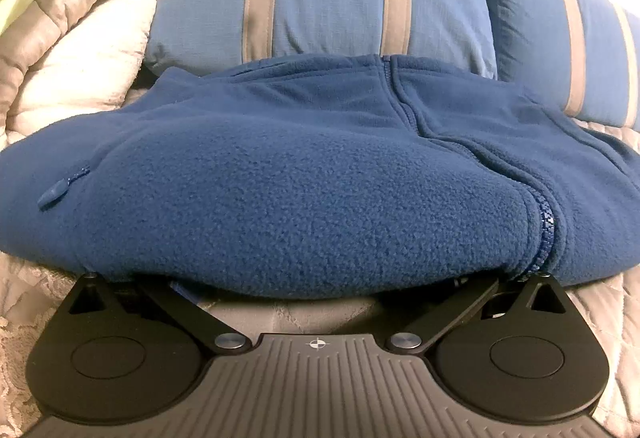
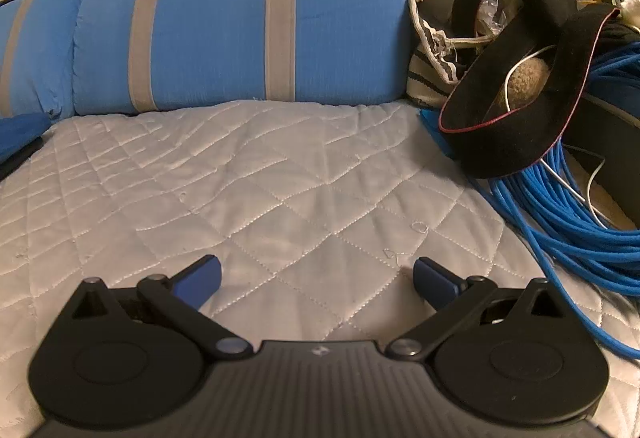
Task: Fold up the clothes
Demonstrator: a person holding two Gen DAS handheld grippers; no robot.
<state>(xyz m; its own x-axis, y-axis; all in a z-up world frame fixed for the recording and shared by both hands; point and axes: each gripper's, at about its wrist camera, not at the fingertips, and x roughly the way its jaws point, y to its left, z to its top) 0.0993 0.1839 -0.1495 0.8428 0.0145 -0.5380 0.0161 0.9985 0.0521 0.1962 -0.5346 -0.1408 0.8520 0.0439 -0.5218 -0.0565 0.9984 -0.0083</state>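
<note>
The quilt [image 2: 280,178] fills the right view as a wide bare stretch running back to the pillows [image 2: 240,30], with a tangle of blue cable [image 2: 560,230] and a black bag [image 2: 520,126] crowding its right side. The fleece [image 1: 280,174] lies in a thick, zipped bundle on the bed just in front of the pillows, its near fold bulging over the left gripper [image 1: 316,288]. That gripper's linkage is spread wide and its tips are buried under the fold, so the tongs look apart, pushed beneath the cloth, not pinched on it. The right gripper [image 2: 316,280] hovers over bare quilt with its blue pads [image 2: 200,278] well apart, holding nothing. The step looks like lifting or squaring the folded bundle. To do it well, slide the left tips deeper so they support all layers, bring the right gripper under the far side, and lift evenly; keep clear of the main zip [image 1: 546,226] and the small pocket pull [image 1: 54,194], which could snag.
</note>
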